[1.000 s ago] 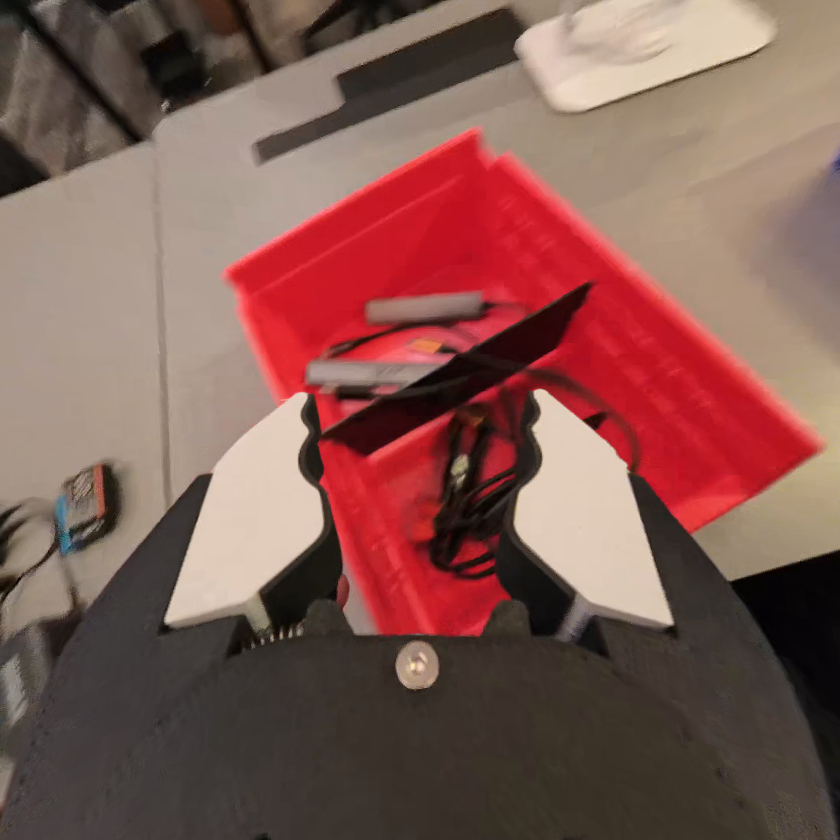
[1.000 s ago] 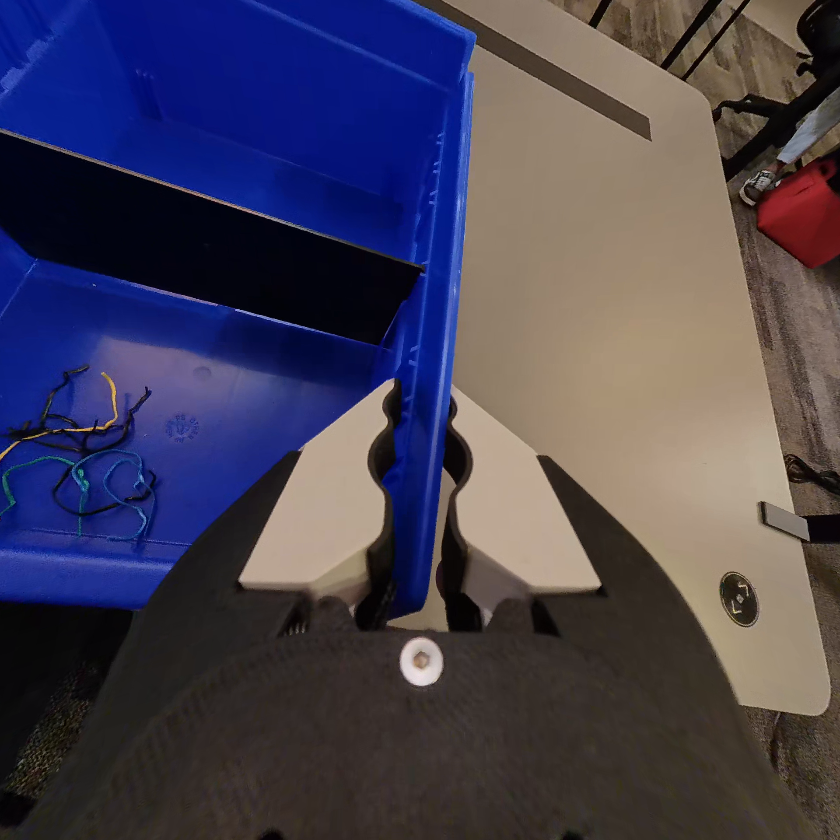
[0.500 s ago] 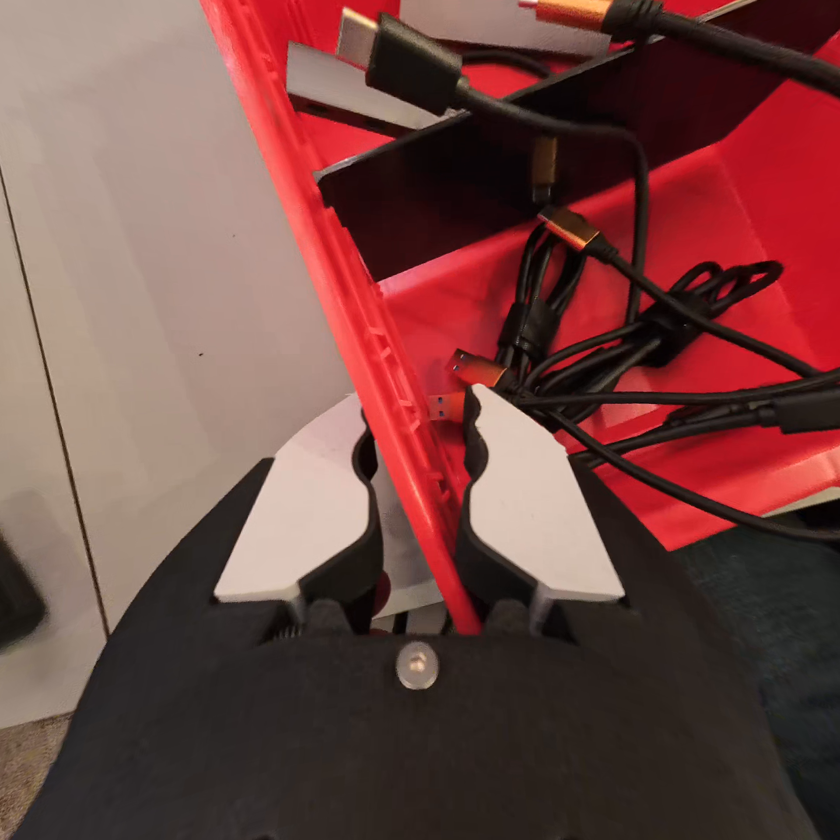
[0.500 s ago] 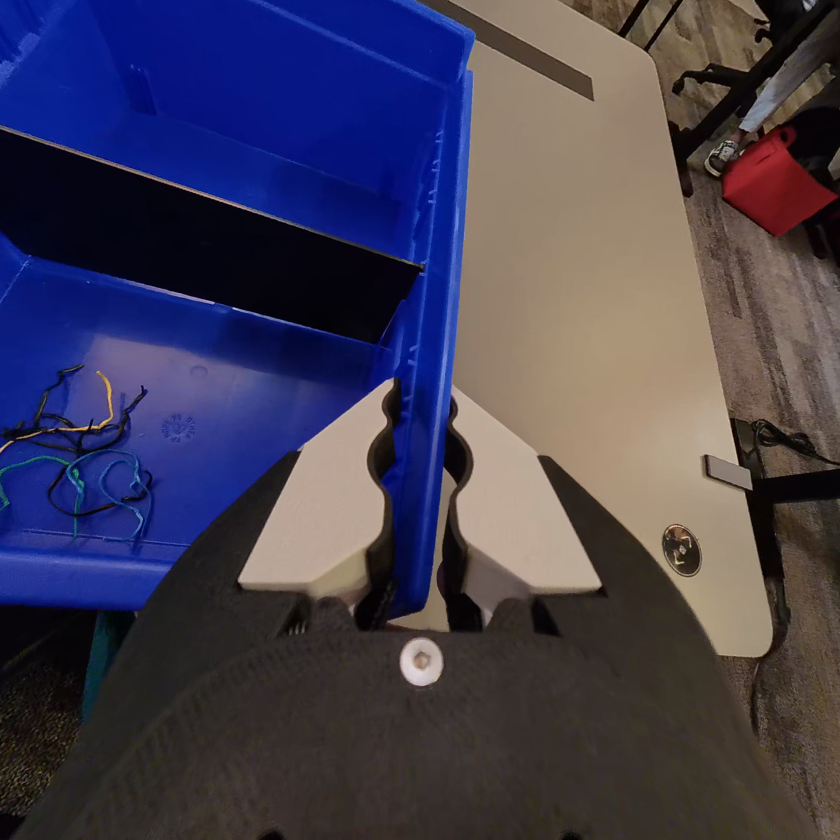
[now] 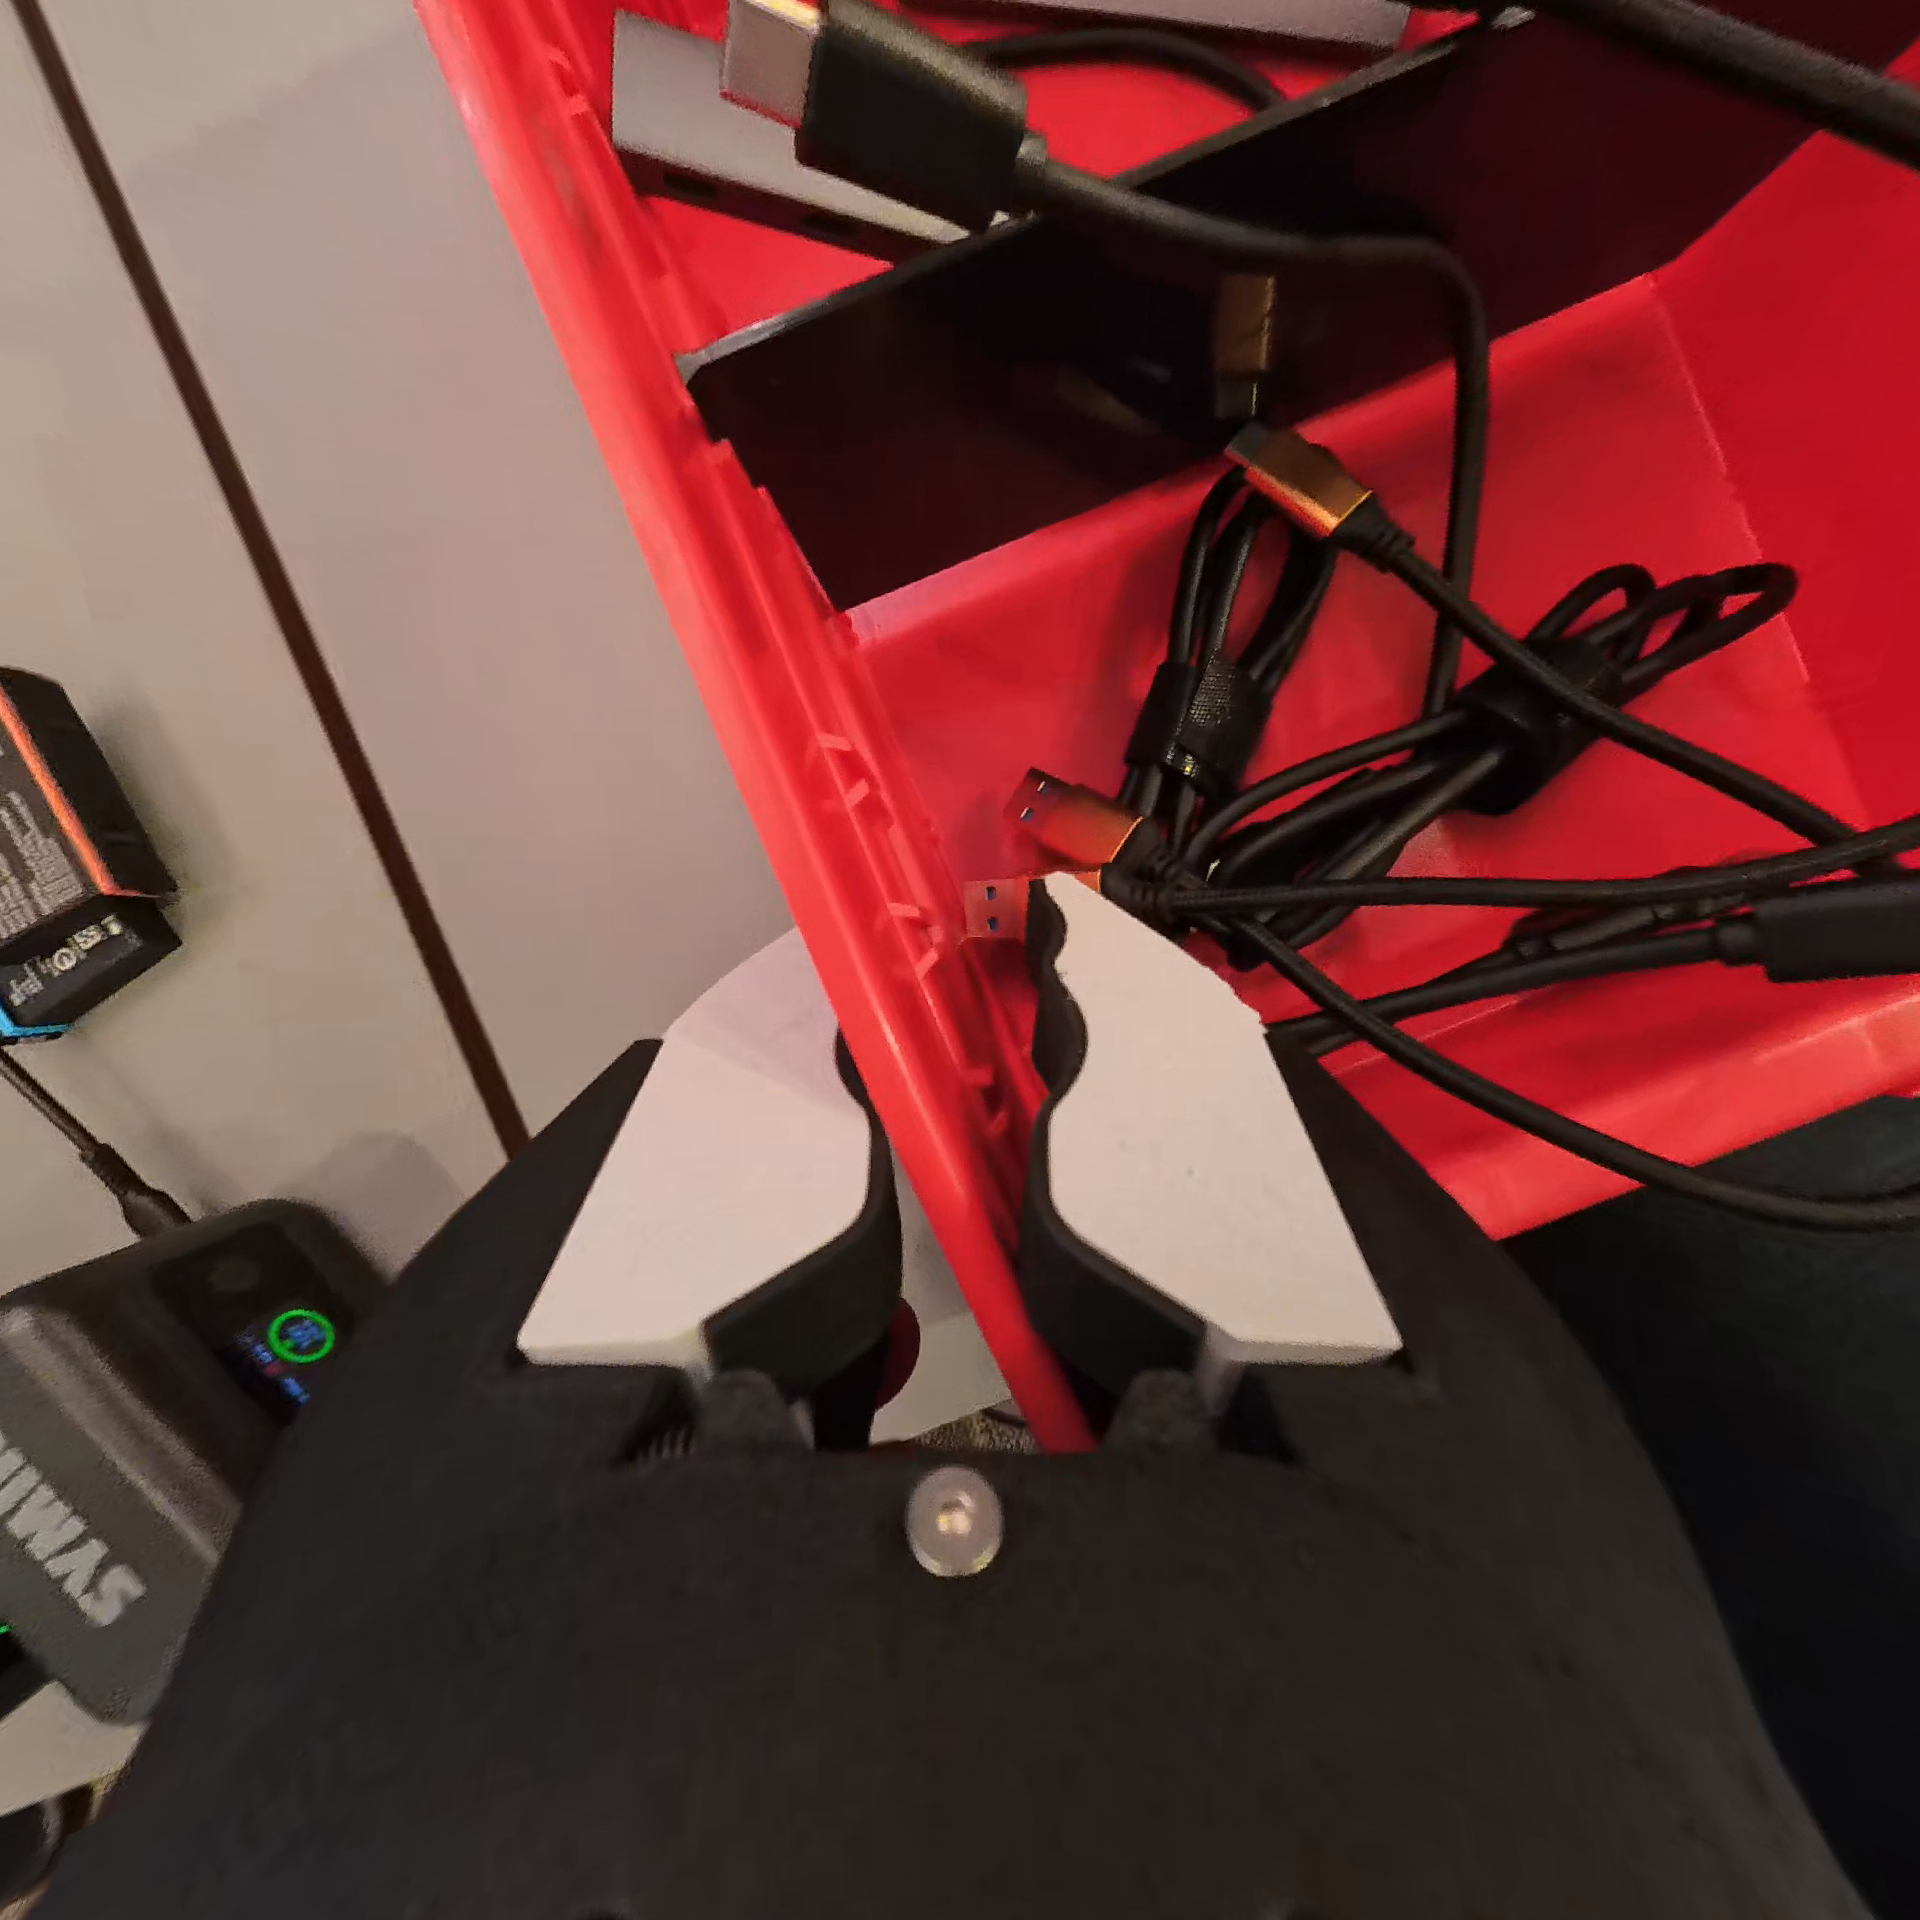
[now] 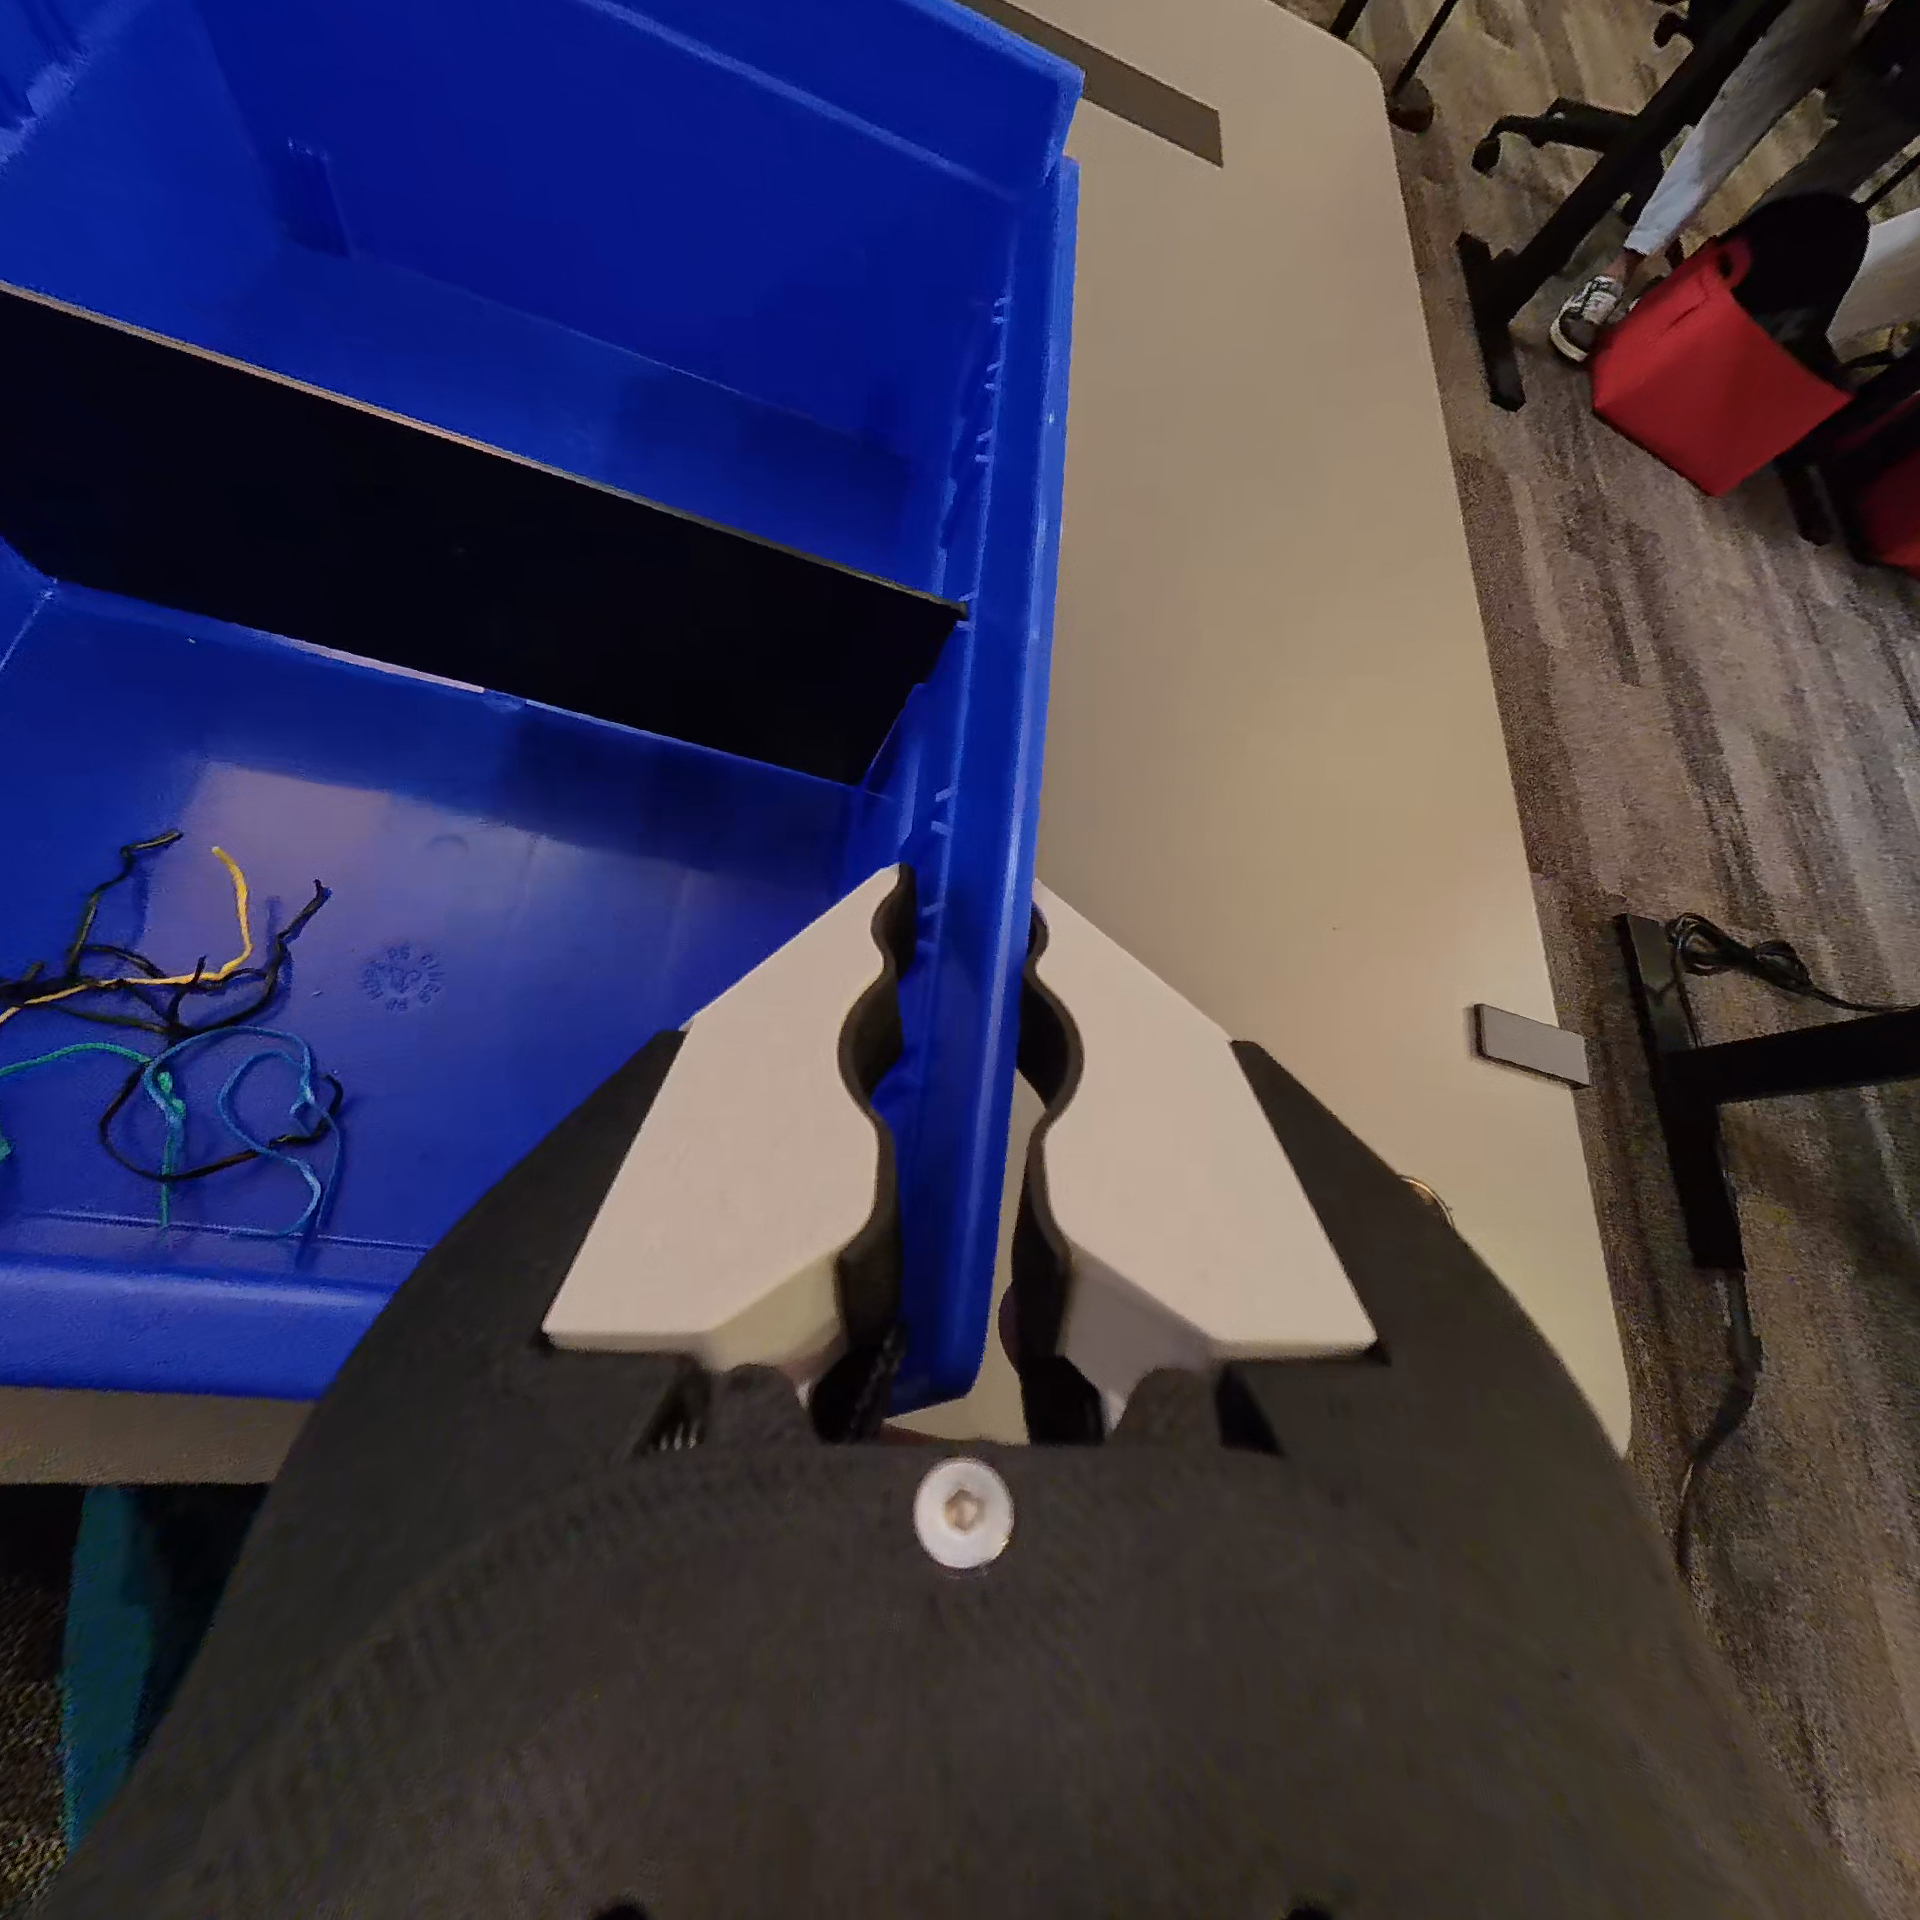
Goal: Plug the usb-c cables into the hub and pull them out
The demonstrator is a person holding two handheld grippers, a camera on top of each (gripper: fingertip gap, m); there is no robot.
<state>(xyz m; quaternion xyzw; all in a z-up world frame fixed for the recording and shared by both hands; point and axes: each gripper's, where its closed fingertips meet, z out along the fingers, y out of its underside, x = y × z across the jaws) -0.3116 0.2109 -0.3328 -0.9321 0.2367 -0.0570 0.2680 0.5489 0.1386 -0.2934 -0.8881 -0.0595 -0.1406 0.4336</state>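
In the left wrist view a red bin (image 5: 727, 582) has a black divider (image 5: 987, 416). Grey hubs (image 5: 727, 156) lie in its far part with a black flat plug (image 5: 894, 94) above them. Black cables (image 5: 1351, 831) with orange-gold plugs (image 5: 1081, 821) lie tangled in the near part. My left gripper (image 5: 925, 914) straddles the bin's left wall and is closed on it. In the right wrist view my right gripper (image 6: 966, 883) is shut on the right wall of a blue bin (image 6: 520, 208), which holds a black divider (image 6: 416, 540) and loose coloured threads (image 6: 187, 1039).
Left of the red bin, a black power pack with a lit green ring (image 5: 208, 1351) and a small black labelled box (image 5: 62, 831) lie on the grey table (image 5: 364, 520). Right of the blue bin is bare tabletop (image 6: 1247, 623), then its edge, a red bag (image 6: 1714, 384) and desk legs on the carpet. Tip to tip, the grippers are about 85 cm apart.
My left gripper came down from above the red bin onto its left wall and its fingers closed in. My right gripper kept hold of the blue bin, which shifted a little over the table.
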